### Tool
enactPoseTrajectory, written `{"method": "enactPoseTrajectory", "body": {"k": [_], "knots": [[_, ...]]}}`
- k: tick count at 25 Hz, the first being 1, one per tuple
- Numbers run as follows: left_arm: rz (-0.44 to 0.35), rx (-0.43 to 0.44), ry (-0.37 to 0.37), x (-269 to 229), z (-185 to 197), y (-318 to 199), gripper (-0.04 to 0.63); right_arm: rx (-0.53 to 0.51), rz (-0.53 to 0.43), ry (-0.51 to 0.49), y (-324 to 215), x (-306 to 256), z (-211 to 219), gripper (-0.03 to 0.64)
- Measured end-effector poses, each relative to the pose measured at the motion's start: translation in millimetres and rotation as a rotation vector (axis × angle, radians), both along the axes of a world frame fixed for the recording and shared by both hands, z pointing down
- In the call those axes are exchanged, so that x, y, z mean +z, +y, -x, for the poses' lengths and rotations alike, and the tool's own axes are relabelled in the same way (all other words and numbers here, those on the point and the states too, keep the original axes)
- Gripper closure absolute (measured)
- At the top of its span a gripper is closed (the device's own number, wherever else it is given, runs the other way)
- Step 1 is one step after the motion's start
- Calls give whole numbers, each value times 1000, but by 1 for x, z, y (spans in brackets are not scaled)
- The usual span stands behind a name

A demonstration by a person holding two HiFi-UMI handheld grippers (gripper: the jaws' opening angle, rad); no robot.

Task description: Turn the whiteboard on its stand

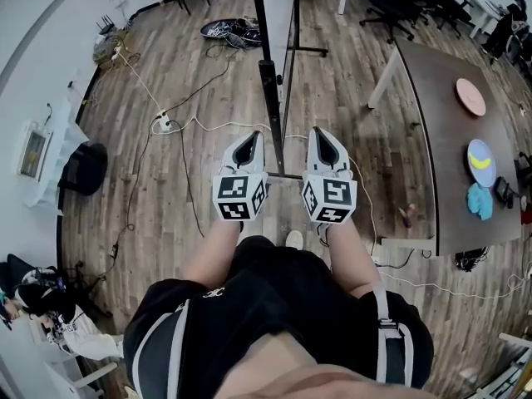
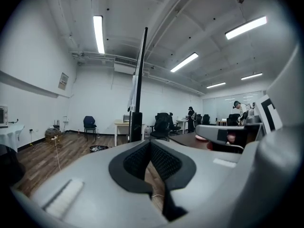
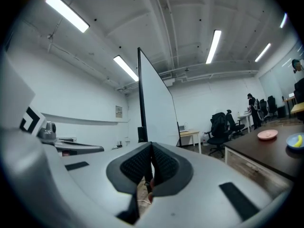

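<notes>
The whiteboard (image 1: 278,7) stands straight ahead of me, seen almost edge-on from above on its black stand post (image 1: 270,98). In the left gripper view the whiteboard (image 2: 140,80) is a thin dark edge. The right gripper view shows the whiteboard's (image 3: 156,108) white face. My left gripper (image 1: 249,137) is held just left of the post, and my right gripper (image 1: 320,131) just right of it, both short of the board. The left gripper (image 2: 149,144) is shut with nothing in it. The right gripper (image 3: 151,146) also has its pads together and holds nothing.
A brown table (image 1: 440,140) stands at the right with a pink plate (image 1: 470,96), a blue plate (image 1: 480,161) and a teal cloth (image 1: 479,201). Cables and a power strip (image 1: 165,124) lie on the wooden floor at the left. Office chairs (image 1: 399,2) stand behind.
</notes>
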State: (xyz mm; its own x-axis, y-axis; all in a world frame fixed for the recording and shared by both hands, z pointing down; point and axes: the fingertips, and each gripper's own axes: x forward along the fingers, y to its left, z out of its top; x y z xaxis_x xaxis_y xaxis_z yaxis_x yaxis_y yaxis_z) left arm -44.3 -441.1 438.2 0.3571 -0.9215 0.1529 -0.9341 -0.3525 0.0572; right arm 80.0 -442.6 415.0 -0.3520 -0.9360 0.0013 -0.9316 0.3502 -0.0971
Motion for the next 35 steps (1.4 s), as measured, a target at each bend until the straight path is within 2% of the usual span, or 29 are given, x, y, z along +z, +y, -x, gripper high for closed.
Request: {"method": "enactPoseTrajectory", "body": {"k": [5,13,14,16,20,25,31,35], "knots": [[25,-16,-19,10,3,-33,589,-35,19,1,-23,7,9,611],[54,-8,-25,23,3,-84,589,-16,32,-2,-58,5,3,611],[54,2,-19,24,1,-90,582,-10,32,3,-62,4,1,611],[62,22,-12,28,-4,-102,492,4,36,11,-68,5,-5,611],[73,22,-53,40,-10,-124,422,27,48,15,-81,7,-13,611],[86,-19,-45,48,-8,-152,403,45,54,34,-92,9,-22,611],[79,-43,-93,54,-10,-178,393,65,66,50,-104,11,-33,611],[82,-54,-60,58,-13,-188,393,65,76,63,-106,16,-37,611]]}}
